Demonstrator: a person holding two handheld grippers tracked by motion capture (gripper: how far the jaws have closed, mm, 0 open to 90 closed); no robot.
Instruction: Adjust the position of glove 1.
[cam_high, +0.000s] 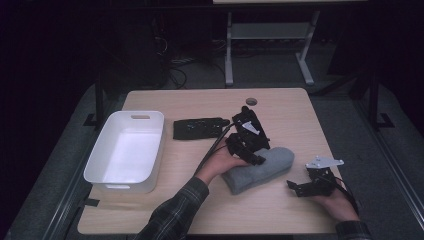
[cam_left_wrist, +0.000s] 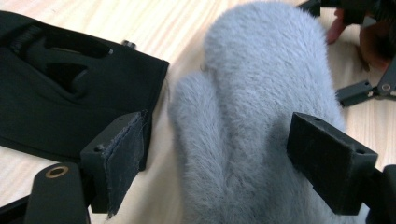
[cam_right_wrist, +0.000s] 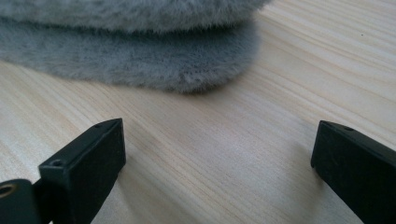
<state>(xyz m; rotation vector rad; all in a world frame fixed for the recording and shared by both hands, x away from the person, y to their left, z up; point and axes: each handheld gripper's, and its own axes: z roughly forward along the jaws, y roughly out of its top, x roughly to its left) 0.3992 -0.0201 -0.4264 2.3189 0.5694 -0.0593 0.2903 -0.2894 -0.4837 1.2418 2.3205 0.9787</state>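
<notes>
I count one grey fluffy mitten (cam_left_wrist: 261, 107), one black glove (cam_left_wrist: 60, 88) just beside it, one white bin (cam_high: 127, 150); both grippers (cam_high: 247, 142) (cam_high: 312, 184) near the mitten stand wide, holding nothing

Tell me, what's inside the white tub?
The white tub looks empty: its pale floor shows in the high view with nothing lying on it. The near wall hides a thin strip of floor right behind it, so that bit stays unseen.
</notes>
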